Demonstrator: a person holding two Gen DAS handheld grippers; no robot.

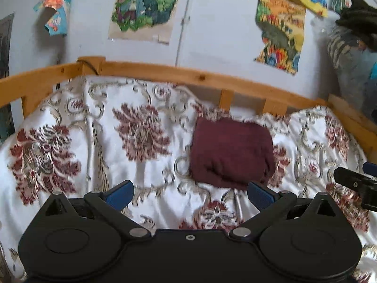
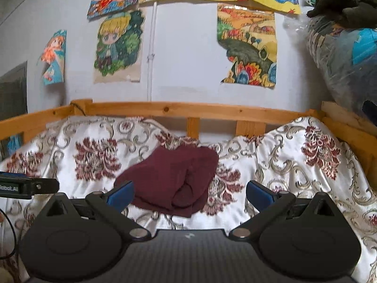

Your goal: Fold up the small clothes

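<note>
Both of my grippers hover with fingers spread wide, gripping nothing: left gripper [image 1: 189,194], then right gripper [image 2: 189,194]. Between them I see the maroon knit garment [image 1: 232,152], folded into a soft rounded rectangle, lying on the glossy floral bedspread [image 1: 94,141] near the pine rail [image 1: 165,70].

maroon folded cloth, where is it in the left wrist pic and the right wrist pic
Left wrist view: the maroon folded cloth lies right of centre on the patterned bedspread, just beyond the right fingertip of the open left tongs.
Right wrist view: it sits near centre, ahead of the open right tongs, nearer the left fingertip.
Shared landmark: the wooden bed rail behind it.
</note>
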